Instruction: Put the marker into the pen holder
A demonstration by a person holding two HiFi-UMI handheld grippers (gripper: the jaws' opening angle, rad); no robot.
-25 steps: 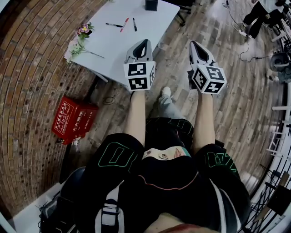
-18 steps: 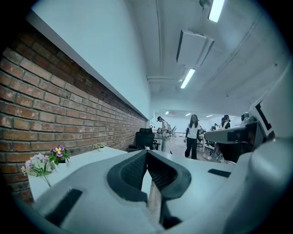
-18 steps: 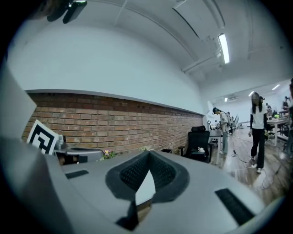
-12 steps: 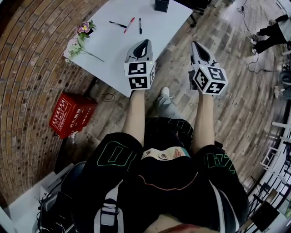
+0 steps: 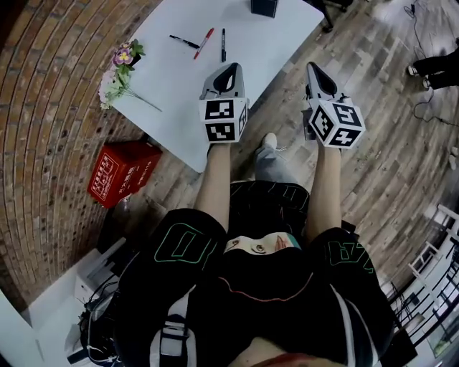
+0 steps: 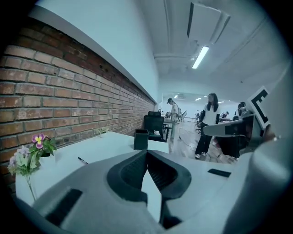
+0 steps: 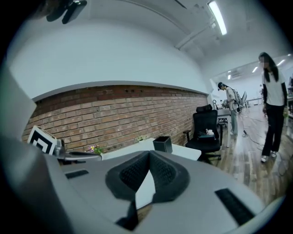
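Far off to the left of the left gripper [image 5: 230, 67], a red crate [image 5: 118, 172] sits on the floor by the brick wall, under the near-left corner of the white table [image 5: 172, 89]. A sprig of flowers [image 5: 118, 64] rests on that corner.

Ahead and a little left of the left gripper, three markers lie loose on the tabletop, close together but apart. They are a black marker [image 5: 184, 41], a red marker [image 5: 204, 43] and a second black marker [image 5: 223, 44].

The left gripper is held over the table's near edge. Its jaws are clenched tip to tip with nothing between them.

The pen holder [image 5: 264, 7], a dark square cup, stands upright at the table's far edge. It is well beyond the markers and ahead of the gap between the two grippers.

The right gripper [image 5: 313, 67] is just right of the table, over the wood floor. It too is clenched and empty.

Ahead and right of the right gripper stands a black office chair [image 7: 206, 128], and further right a person [image 7: 274, 105].
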